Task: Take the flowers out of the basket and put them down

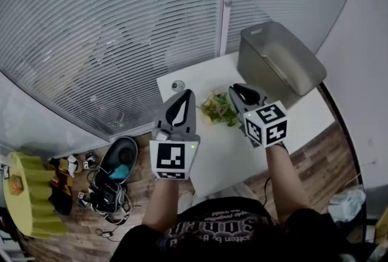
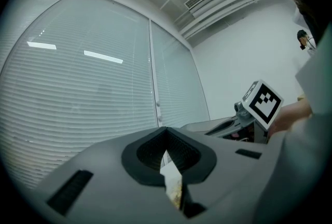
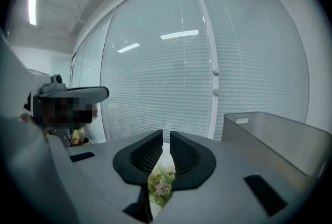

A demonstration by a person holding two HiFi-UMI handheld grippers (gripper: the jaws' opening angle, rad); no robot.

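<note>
A bunch of green-leaved flowers [image 1: 219, 109] lies on the white table [image 1: 224, 157], to the left of the grey basket [image 1: 279, 60]. My left gripper [image 1: 187, 94] hovers just left of the flowers with its jaws pressed together and nothing in them [image 2: 166, 135]. To the flowers' right is my right gripper [image 1: 237, 88]. Only a thin slit is left between its jaws, and nothing is in it [image 3: 166, 135]. Below that slit, in the right gripper view, the flowers [image 3: 161, 184] show on the table, and the basket [image 3: 280, 135] stands to the right.
A small round object [image 1: 177, 85] sits at the table's far left corner. Window blinds run behind the table. On the wooden floor to the left lie a dark bag with clutter [image 1: 115, 167] and a yellow-green thing [image 1: 30, 200].
</note>
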